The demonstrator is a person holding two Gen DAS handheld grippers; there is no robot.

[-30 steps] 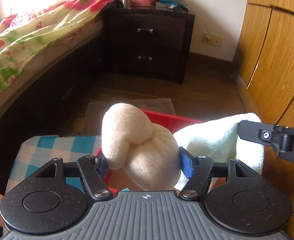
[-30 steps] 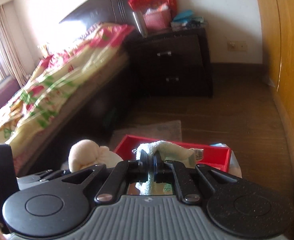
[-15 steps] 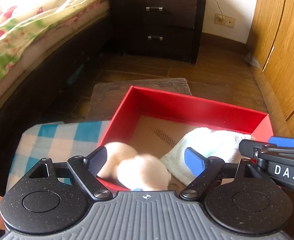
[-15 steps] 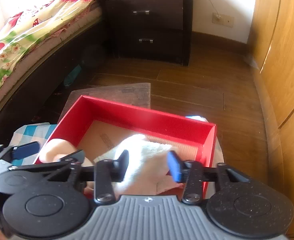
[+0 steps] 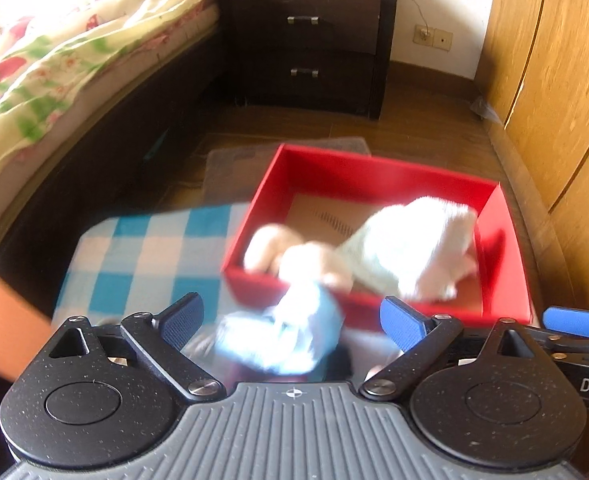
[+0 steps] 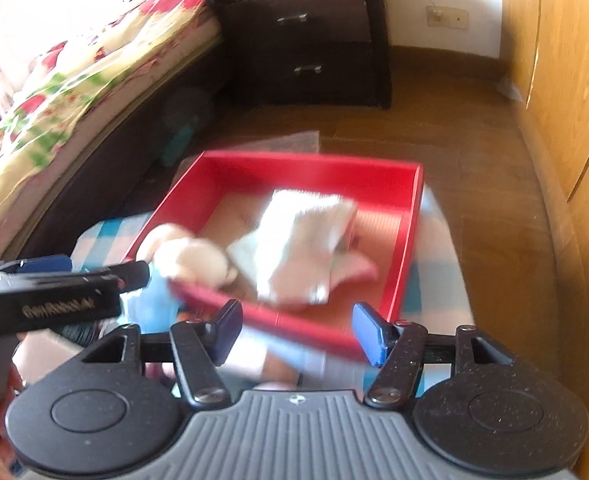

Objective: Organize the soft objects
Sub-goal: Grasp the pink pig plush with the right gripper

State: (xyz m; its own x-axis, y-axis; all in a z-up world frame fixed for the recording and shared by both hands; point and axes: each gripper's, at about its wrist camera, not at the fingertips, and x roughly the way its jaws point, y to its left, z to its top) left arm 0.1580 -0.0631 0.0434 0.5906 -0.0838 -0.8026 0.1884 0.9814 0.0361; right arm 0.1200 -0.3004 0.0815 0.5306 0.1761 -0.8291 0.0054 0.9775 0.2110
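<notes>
A red box (image 5: 378,172) (image 6: 310,164) stands on a blue-and-white checked cloth (image 5: 142,248). Inside it lie a cream plush toy (image 5: 290,252) (image 6: 190,256) at the left and a white towel (image 5: 410,248) (image 6: 302,240) at the right. My left gripper (image 5: 290,320) is open and empty, just in front of the box's near wall, above a blurred light blue soft item (image 5: 294,336). My right gripper (image 6: 294,328) is open and empty, at the near wall to the right. The left gripper also shows in the right wrist view (image 6: 54,280).
A bed with a floral quilt (image 5: 54,64) runs along the left. A dark nightstand (image 5: 306,44) stands at the back and wooden wardrobe doors (image 5: 554,92) on the right. A mat (image 5: 230,160) lies on the wooden floor beyond the box. Other blurred items lie near my grippers.
Both grippers opened: the plush toy and the towel dropped into the red box. Both grippers have since pulled back toward me, out of the box.
</notes>
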